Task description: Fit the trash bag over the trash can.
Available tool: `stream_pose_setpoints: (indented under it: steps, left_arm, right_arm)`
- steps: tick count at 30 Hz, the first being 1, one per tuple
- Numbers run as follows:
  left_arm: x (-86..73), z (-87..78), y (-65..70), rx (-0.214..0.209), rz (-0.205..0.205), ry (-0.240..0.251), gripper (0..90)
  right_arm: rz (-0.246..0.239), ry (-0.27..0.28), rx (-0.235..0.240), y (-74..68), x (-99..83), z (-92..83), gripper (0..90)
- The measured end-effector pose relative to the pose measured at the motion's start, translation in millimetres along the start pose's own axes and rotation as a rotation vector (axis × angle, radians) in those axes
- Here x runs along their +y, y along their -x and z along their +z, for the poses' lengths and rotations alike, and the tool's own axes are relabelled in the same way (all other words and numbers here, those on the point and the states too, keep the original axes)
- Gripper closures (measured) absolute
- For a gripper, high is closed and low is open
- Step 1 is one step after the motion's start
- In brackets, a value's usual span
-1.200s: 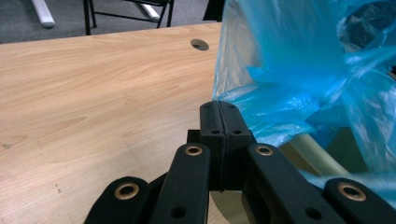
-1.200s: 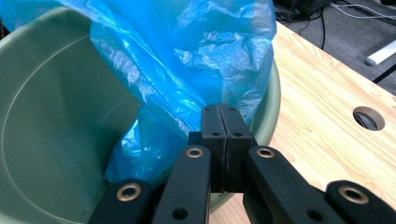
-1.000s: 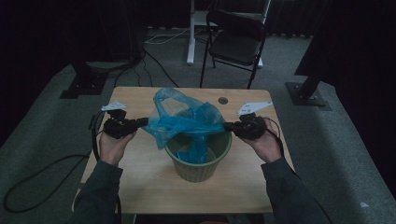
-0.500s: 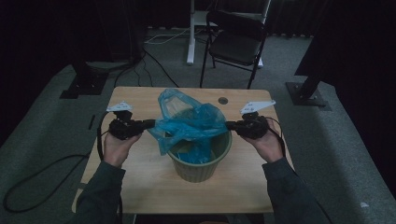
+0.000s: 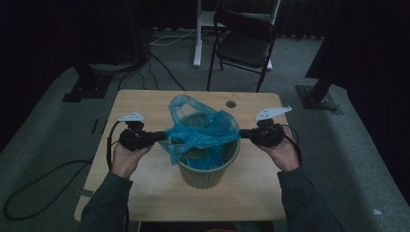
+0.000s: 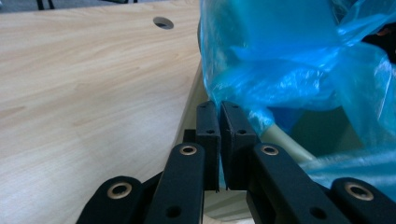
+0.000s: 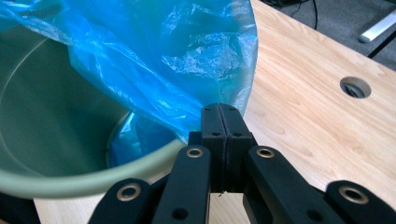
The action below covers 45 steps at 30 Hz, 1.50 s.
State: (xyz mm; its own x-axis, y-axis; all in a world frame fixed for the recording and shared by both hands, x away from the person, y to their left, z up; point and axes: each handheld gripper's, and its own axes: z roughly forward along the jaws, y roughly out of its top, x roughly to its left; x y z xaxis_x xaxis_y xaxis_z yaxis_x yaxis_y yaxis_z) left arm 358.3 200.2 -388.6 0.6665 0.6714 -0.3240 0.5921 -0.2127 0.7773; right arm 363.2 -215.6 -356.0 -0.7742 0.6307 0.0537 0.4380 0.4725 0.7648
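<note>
While both grippers hold the bag over the bin, work view by view.
High view: blue bag drapes over the green bin mid-table; left gripper and right gripper pull opposite edges.
Left gripper view: jaws have just been opening a crack, film at their tips; better re-pinch before stretching.
Right gripper view: jaws clamped on the bag's edge; draw it outward past the rim, then down.

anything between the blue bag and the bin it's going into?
Nothing visible. The blue bag already hangs over the mouth of the green bin, part of it inside. The left gripper and right gripper pinch its edges on opposite sides; the bin's opening shows nothing in it besides the bag.
</note>
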Motion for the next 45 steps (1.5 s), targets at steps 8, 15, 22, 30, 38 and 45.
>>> stream_pose_setpoints:
  steps: [8, 15, 22, 30, 38, 45]
  left_arm:
    - [-7.8, 5.4, 0.8, -0.028, -0.004, -0.011, 85.4]
    - [-14.9, 6.7, 5.7, -0.065, 0.002, -0.024, 84.5]
    - [-8.1, 10.0, 0.7, -0.031, -0.002, -0.016, 85.1]
    - [8.2, 20.7, -22.7, 0.012, -0.033, 0.021, 85.0]
    - [8.5, 29.7, -41.2, 0.024, -0.076, 0.056, 78.9]
    - [-0.5, 14.7, -42.7, 0.061, -0.105, 0.081, 65.0]
  right_arm:
    - [0.015, -0.051, 0.038, -2.0, -12.3, -1.4, 89.9]
    - [0.012, -0.093, 0.104, -5.1, -20.5, -3.4, 89.8]
    - [0.004, -0.092, 0.092, -5.9, -16.9, 2.2, 89.9]
    - [0.032, -0.058, 0.061, 6.2, -4.5, 20.4, 89.9]
    - [0.058, -0.027, 0.056, 10.0, -4.0, 26.4, 83.2]
    - [0.029, -0.014, 0.038, 4.7, -3.4, 16.1, 65.2]
